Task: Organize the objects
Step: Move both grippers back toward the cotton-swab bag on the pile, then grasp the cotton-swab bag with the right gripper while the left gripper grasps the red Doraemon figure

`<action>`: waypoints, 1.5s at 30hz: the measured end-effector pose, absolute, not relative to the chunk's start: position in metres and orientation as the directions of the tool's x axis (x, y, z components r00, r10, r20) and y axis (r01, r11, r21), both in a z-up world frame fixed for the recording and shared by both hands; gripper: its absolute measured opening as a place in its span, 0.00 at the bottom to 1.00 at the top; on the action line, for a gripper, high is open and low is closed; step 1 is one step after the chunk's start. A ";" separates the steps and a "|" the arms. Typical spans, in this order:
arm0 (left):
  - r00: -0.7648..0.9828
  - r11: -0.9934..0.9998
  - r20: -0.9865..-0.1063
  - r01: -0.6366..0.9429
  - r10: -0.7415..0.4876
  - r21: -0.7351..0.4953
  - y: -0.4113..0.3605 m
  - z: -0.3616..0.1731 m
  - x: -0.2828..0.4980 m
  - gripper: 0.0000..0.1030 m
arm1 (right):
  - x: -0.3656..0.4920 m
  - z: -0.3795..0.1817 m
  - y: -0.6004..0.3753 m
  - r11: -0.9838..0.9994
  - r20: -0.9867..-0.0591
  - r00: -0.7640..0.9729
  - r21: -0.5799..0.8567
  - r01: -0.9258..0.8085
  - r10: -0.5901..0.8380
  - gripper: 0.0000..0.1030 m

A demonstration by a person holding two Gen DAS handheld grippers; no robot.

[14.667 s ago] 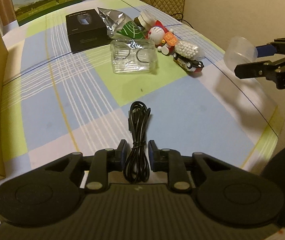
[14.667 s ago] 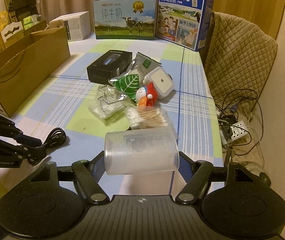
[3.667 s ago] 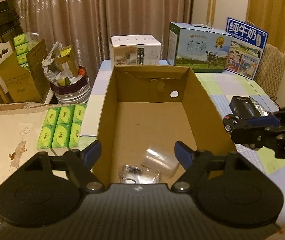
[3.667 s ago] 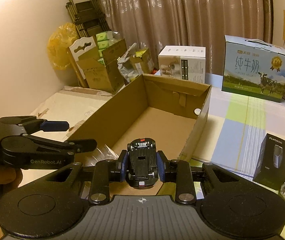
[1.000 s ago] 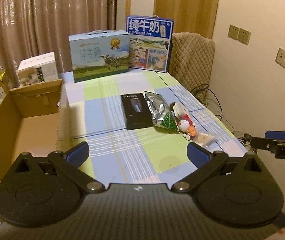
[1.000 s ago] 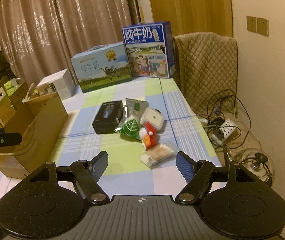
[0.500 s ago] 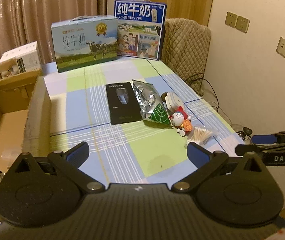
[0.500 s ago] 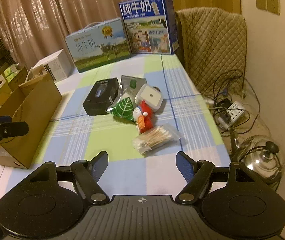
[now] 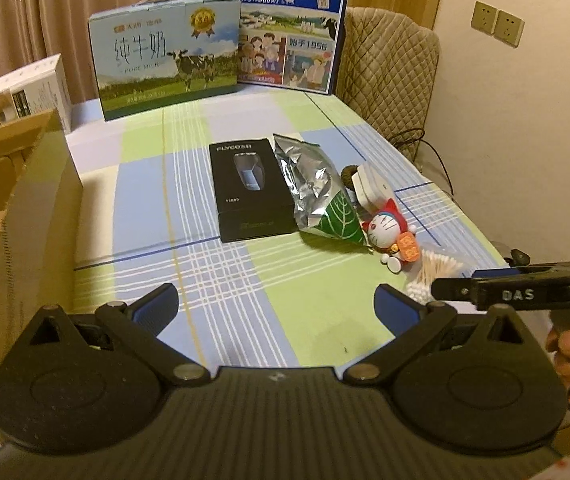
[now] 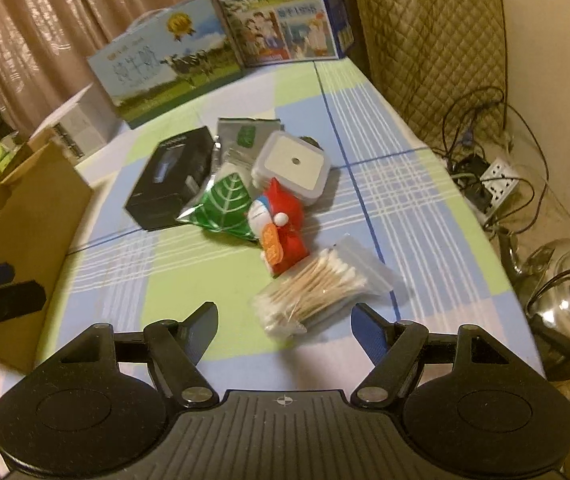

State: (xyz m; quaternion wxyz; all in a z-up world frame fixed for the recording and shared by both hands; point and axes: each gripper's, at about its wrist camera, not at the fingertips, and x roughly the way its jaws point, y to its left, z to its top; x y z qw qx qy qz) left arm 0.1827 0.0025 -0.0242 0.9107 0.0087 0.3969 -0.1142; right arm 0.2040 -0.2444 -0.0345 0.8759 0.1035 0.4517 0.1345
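On the checked tablecloth lie a black box (image 9: 247, 190) (image 10: 173, 178), a silver and green foil bag (image 9: 319, 200) (image 10: 223, 204), a white square container (image 10: 291, 162), a red Doraemon toy (image 9: 391, 236) (image 10: 281, 228) and a bag of cotton swabs (image 10: 317, 286) (image 9: 433, 272). My right gripper (image 10: 285, 326) is open and empty, just short of the cotton swabs. My left gripper (image 9: 275, 306) is open and empty over the near part of the table. The open cardboard box (image 9: 17, 216) (image 10: 25, 200) stands at the left.
Two milk cartons (image 9: 165, 50) (image 9: 291, 26) and a white box (image 9: 25, 88) stand at the table's far end. A quilted chair (image 10: 425, 20) is at the far right. Cables, a power strip (image 10: 501, 184) and a metal kettle (image 10: 565, 308) lie on the floor right of the table.
Both grippers have moved forward and lower toward the pile of objects. The right gripper has come close to the cotton swabs. Both stay open and empty.
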 end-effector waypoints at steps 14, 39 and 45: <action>0.628 0.976 -0.752 0.192 -0.199 -0.097 0.008 -0.051 0.197 0.99 | 0.230 -0.055 -0.233 0.960 -0.788 0.551 0.258 -0.111 0.275 0.22; 0.604 0.925 -0.732 0.367 -0.314 -0.095 -0.020 -0.072 0.233 0.84 | 0.228 -0.053 -0.235 0.900 -0.773 0.469 0.313 -0.303 0.427 0.14; 0.573 0.872 -0.727 0.483 -0.377 -0.072 -0.050 -0.084 0.250 0.68 | 0.231 -0.053 -0.251 0.916 -0.766 0.504 0.321 -0.241 0.400 0.14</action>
